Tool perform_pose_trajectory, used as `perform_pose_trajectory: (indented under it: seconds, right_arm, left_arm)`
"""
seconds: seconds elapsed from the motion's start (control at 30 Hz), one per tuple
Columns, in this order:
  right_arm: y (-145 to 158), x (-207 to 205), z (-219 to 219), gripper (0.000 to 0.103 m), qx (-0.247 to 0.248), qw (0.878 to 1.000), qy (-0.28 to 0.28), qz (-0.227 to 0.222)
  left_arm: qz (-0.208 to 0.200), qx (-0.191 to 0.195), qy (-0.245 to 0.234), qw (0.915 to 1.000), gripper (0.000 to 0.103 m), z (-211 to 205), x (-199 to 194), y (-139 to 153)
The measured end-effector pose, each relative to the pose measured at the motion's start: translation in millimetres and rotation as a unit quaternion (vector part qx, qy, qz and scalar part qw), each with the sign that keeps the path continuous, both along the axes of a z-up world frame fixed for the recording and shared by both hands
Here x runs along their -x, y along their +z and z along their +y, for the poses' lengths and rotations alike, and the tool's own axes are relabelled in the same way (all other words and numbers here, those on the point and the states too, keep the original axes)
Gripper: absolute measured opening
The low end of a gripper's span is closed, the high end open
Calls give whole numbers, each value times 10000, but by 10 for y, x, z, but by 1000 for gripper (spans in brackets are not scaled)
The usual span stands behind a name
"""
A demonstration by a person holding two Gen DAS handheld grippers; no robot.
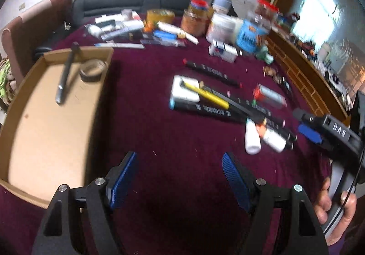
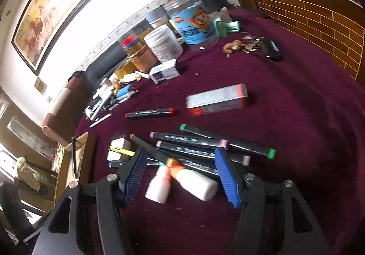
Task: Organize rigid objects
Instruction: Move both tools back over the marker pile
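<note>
A cardboard tray (image 1: 27, 118) lies at the left of the maroon cloth and holds a grey pen (image 1: 65, 77) and a tape roll (image 1: 92, 70). My left gripper (image 1: 179, 175) is open and empty above bare cloth, right of the tray. A pile of black markers (image 2: 205, 143) with a yellow pen (image 1: 212, 96) and a white charger block (image 1: 184, 90) lies mid-table. Two white glue bottles (image 2: 196, 182) lie at the pile's near end. My right gripper (image 2: 180, 175) is open, its blue pads either side of the two bottles, not closed on them. It also shows in the left wrist view (image 1: 308, 127).
A red-capped marker (image 2: 150, 113) and a small red-and-white box (image 2: 216, 99) lie apart further back. Jars, tubs and boxes (image 2: 194, 24) crowd the far edge. Keys and a black fob (image 2: 262, 46) lie at the right. A wooden headboard (image 2: 308, 19) borders the right side.
</note>
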State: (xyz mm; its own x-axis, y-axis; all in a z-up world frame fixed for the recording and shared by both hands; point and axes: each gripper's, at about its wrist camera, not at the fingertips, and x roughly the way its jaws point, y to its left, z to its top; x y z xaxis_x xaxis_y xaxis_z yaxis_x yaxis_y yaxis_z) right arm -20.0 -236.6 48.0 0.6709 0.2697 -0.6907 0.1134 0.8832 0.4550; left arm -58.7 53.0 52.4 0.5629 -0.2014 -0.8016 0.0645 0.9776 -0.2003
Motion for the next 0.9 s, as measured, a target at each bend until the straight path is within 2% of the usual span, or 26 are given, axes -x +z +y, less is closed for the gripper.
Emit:
perform_pose_trajectory:
  seconds: [0.17,0.27,0.4,0.47,0.57,0.63,0.67,0.73,0.8,0.83,0.9]
  right_arm:
    - [-131,37,-45,61,-412,9989,190,84]
    - [-174,43,27,61,-481,9980,409,90]
    - [-166,-86,219,62,-981,9908,917,168]
    - [-173,-238,400,62,-763,9901,1128,333]
    - [-259,-458,671,62,172,9919,1038,716]
    - [-259,-492,830,67,714,9898,951,788]
    - [-239,-476,907,77,735,9889,1051,753]
    - [-234,-435,1026,80,253,9850,1532,756]
    - [-296,-398,1093,81,-606,9714,2096,932]
    - [-280,-359,1084,81,-1074,9635,2305,840]
    - [-171,-289,987,81,-1225,9650,2249,562]
  left_arm:
    - [3,-198,29,9998,79,-66,63,-49]
    - [0,-157,110,9998,79,-2,98,-55]
    - [-4,-61,259,9996,79,73,125,-73]
    - [39,17,252,9997,79,89,136,-91]
    - [56,96,245,9996,79,118,169,-101]
    - [28,83,257,9996,79,152,191,-100]
    - [22,79,253,9996,79,161,192,-101]
    - [31,86,236,9997,79,179,180,-111]
    - [60,123,195,9997,79,180,178,-123]
    - [72,144,167,9997,79,172,175,-131]
    - [86,139,131,9998,79,171,179,-145]
